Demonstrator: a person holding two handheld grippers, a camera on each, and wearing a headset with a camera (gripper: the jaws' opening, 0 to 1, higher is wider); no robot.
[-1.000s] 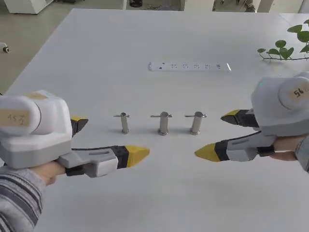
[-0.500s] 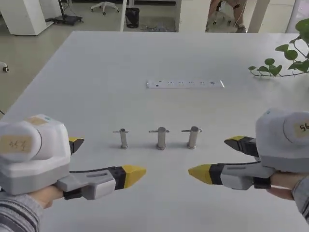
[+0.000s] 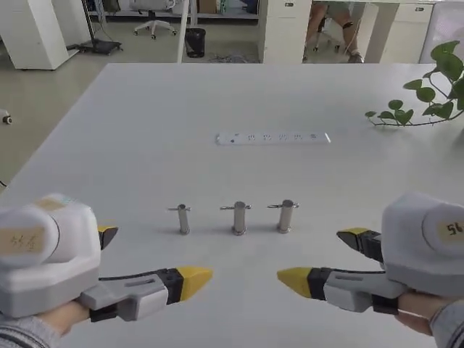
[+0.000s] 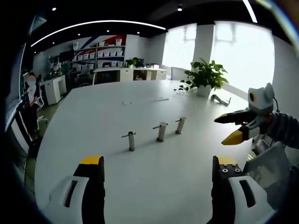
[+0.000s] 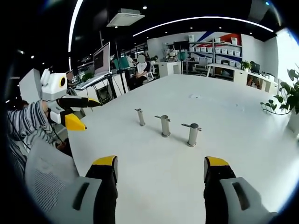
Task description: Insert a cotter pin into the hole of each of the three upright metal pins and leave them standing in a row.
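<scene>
Head view: three shiny cylindrical metal pins upright in row on matte white table, thin cotter crosswise through each top. Left gripper and right gripper nearer, yellow-tipped jaws spread, apart from pins.
Left gripper view: row ahead, jaws spread.
Right gripper view: same row, jaws spread.

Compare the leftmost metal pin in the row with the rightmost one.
The leftmost pin is slimmer; the rightmost pin is thicker, with a broader head. The leftmost stands nearer the left gripper, the rightmost nearer the right gripper. Both stand upright with a cotter pin through the top.
</scene>
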